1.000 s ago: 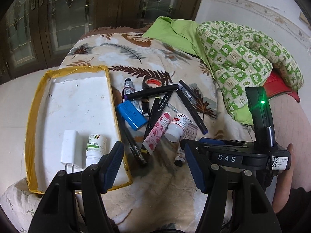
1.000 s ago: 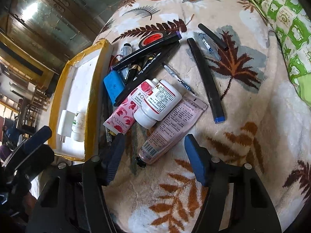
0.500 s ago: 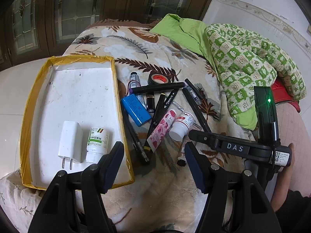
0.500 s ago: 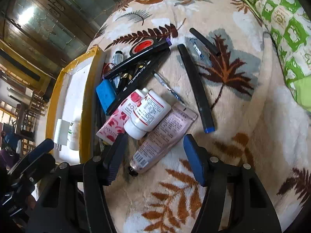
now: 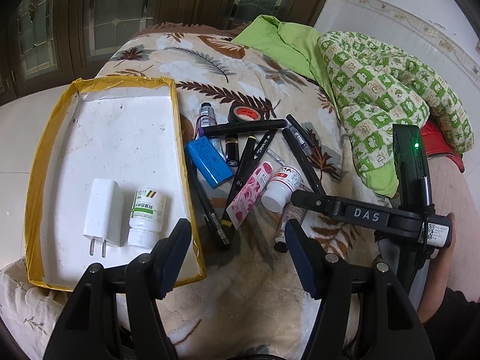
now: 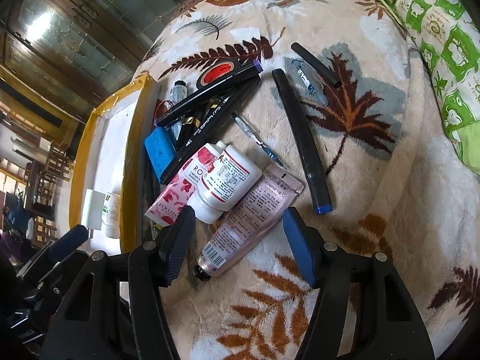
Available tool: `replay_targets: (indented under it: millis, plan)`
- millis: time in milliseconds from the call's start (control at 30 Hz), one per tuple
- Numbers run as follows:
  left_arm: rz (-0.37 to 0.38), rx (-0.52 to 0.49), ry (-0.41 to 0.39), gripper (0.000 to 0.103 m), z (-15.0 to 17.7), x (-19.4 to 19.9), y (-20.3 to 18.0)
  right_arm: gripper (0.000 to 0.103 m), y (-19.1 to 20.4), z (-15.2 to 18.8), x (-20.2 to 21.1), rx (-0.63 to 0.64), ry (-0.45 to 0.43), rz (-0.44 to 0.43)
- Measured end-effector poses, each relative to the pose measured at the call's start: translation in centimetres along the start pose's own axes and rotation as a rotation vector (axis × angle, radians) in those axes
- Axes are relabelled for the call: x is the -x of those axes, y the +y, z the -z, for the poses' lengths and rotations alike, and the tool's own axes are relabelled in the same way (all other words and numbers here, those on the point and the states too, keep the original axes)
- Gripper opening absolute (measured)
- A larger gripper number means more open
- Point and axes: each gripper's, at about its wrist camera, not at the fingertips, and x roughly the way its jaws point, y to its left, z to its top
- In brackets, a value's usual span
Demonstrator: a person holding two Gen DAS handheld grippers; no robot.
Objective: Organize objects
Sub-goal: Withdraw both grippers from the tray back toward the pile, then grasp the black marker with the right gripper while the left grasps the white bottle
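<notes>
A white tray with a yellow taped rim [image 5: 39, 156] lies on the leaf-print blanket and holds a white charger [image 5: 102, 210] and a white bottle with a green label [image 5: 147, 216]. Right of it is a pile: blue battery pack [image 5: 208, 162], floral tube [image 5: 250, 192], white pill bottle [image 6: 225, 180], pale pink tube [image 6: 255, 210], black markers [image 6: 303, 138], red tape roll [image 5: 244, 114]. My left gripper [image 5: 238, 255] is open and empty near the tray's corner. My right gripper [image 6: 235, 246] is open, its jaws on either side of the pink tube, above it.
A green patterned quilt [image 5: 387, 90] and a green cloth [image 5: 282, 45] lie at the right and back of the bed. Dark wooden glass doors [image 5: 90, 15] stand behind. Something red [image 5: 438, 147] sits under the quilt at the far right.
My left gripper has drawn back and up, so the tray and pile sit lower and smaller in view. My right gripper has moved forward over the pink tube. Both stay open.
</notes>
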Motion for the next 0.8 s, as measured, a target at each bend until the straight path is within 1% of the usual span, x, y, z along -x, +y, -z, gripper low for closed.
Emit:
replay_targets:
  millis: [67,200,300,467,600,633,667,733,767,800]
  plan:
    - [0.002,-0.004,0.000,0.065,0.1,0.1,0.0,0.063,-0.2,-0.2,-0.1,-0.007,0.008,-0.037]
    - [0.010,-0.006,0.000,0.065,0.3,0.3,-0.1,0.063,0.1,-0.5,0.6,0.012,0.008,-0.074]
    - [0.020,-0.005,0.008,0.065,0.4,0.1,-0.1,0.063,0.2,-0.4,1.6,0.043,-0.012,-0.072]
    - [0.031,0.005,0.026,0.065,0.5,-0.3,0.3,0.063,-1.0,-0.6,2.0,0.022,-0.029,-0.073]
    - [0.032,0.017,0.037,0.065,0.5,-0.7,0.6,0.063,-1.3,-1.7,1.8,0.020,-0.044,-0.046]
    - [0.031,0.021,0.042,0.065,0.5,-0.9,0.7,0.063,-1.5,-2.1,1.6,0.013,-0.046,0.001]
    - [0.032,0.024,0.047,0.065,0.5,-1.0,0.7,0.063,-1.7,-2.3,1.6,0.003,-0.056,0.031]
    - [0.034,0.027,0.051,0.065,0.5,-1.2,0.8,0.063,-2.6,-3.1,1.2,-0.030,-0.060,0.070]
    - [0.034,0.025,0.052,0.065,0.5,-1.2,0.7,0.062,-2.9,-3.5,0.9,-0.048,-0.059,0.084]
    - [0.033,0.021,0.052,0.065,0.5,-1.3,0.8,0.056,-3.3,-3.9,0.5,-0.062,-0.059,0.084]
